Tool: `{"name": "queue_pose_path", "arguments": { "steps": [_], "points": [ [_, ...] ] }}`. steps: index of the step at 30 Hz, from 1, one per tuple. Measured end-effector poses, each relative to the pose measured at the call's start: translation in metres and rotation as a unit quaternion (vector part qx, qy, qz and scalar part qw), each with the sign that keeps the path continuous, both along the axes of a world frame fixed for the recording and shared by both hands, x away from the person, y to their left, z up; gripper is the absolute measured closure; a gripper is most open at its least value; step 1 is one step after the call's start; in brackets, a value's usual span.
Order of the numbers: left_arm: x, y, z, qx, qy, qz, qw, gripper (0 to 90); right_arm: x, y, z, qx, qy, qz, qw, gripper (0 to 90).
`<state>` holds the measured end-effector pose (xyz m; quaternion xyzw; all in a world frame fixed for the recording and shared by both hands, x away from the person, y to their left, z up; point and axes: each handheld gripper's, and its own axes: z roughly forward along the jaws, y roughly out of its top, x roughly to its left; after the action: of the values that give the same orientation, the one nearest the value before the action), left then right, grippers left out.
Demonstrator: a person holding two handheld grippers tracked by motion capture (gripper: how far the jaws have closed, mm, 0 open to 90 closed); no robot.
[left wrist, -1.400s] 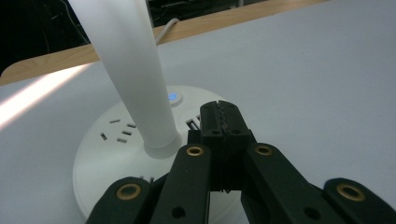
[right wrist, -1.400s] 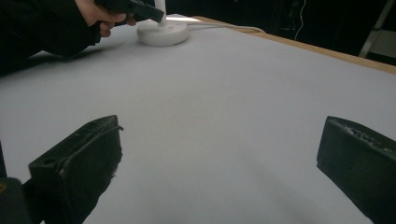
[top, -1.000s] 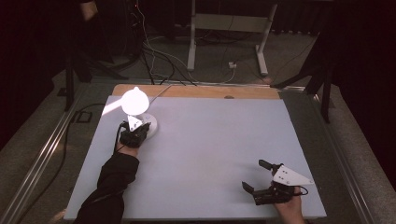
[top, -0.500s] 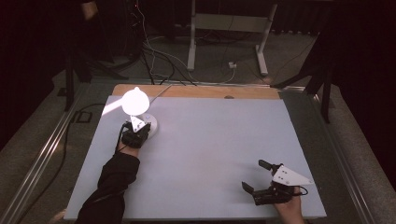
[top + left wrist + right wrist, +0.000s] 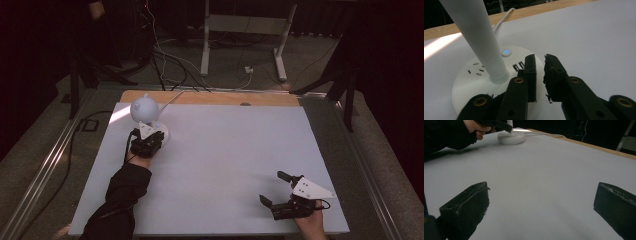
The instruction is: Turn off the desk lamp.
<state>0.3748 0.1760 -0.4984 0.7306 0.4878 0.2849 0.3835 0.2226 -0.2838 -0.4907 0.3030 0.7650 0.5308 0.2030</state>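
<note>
A: While our right tongs (image 5: 281,189) wait near our edge of the table (image 5: 235,150) with their jaws spread wide and nothing between them, what have we actually got done?

B: We judge the switching step is finished or close to it. Farther out on our left, the left tongs (image 5: 541,75) sit just over the lamp's round base (image 5: 471,82), and their jaws have just been opening a little: a narrow gap stands between the pads, with nothing in it.

A: So we are gripping nothing there?

B: Nothing. The pads (image 5: 531,75) hang beside the stem (image 5: 477,40), not around it. Just beyond them the power button (image 5: 506,52) glows blue, and a bright streak falls across the table's far left edge, so we take the lamp (image 5: 145,107) to be lit.

A: And what is left for us?

B: Probably only drawing the left hand back; we cannot tell whether more is wanted.

A: Let us count, then.

B: Two tongs, one lamp standing at the far left of the table, one button, one white cord (image 5: 502,16) running off the wooden back edge. We see socket slots and what look like two small ports on the base.
</note>
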Motion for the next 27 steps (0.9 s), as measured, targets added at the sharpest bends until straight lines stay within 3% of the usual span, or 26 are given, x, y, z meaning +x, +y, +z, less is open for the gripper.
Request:
{"name": "queue_pose_path", "arguments": {
  "steps": [7,9,14,15,17,21,24,27],
  "points": [
    [-0.004,-0.001,0.006,-0.015,0.016,0.01,0.9997,58.5,0.0,0.0,0.0,0.0,0.0,0.0,1.0,0.0],
    [-0.005,-0.002,0.008,-0.021,0.022,0.009,0.9995,49.1,0.0,-0.001,0.0,0.0,0.0,0.0,1.0,0.0],
    [-0.008,-0.003,0.011,-0.029,0.038,0.005,0.9988,36.4,0.0,-0.001,0.0,0.0,-0.001,0.0,1.0,0.0],
    [-0.009,-0.003,0.012,-0.029,0.037,0.008,0.9989,34.6,0.0,-0.001,0.001,0.0,-0.001,-0.001,1.0,0.0],
    [-0.012,-0.003,0.013,-0.034,0.04,0.003,0.9986,22.3,0.0,-0.001,0.001,0.0,-0.002,-0.001,1.0,0.0],
    [-0.019,0.0,0.02,-0.04,0.034,0.013,0.9985,13.7,0.0,-0.001,0.001,0.0,-0.002,-0.001,1.0,0.0],
    [-0.024,0.003,0.026,-0.051,0.039,0.004,0.9979,4.6,0.0,-0.001,0.001,0.001,-0.002,-0.001,1.0,0.0],
    [-0.03,0.004,0.028,-0.048,0.05,-0.008,0.9976,0.8,0.0,-0.001,0.001,0.002,-0.001,-0.001,1.0,0.0]
  ]
}}
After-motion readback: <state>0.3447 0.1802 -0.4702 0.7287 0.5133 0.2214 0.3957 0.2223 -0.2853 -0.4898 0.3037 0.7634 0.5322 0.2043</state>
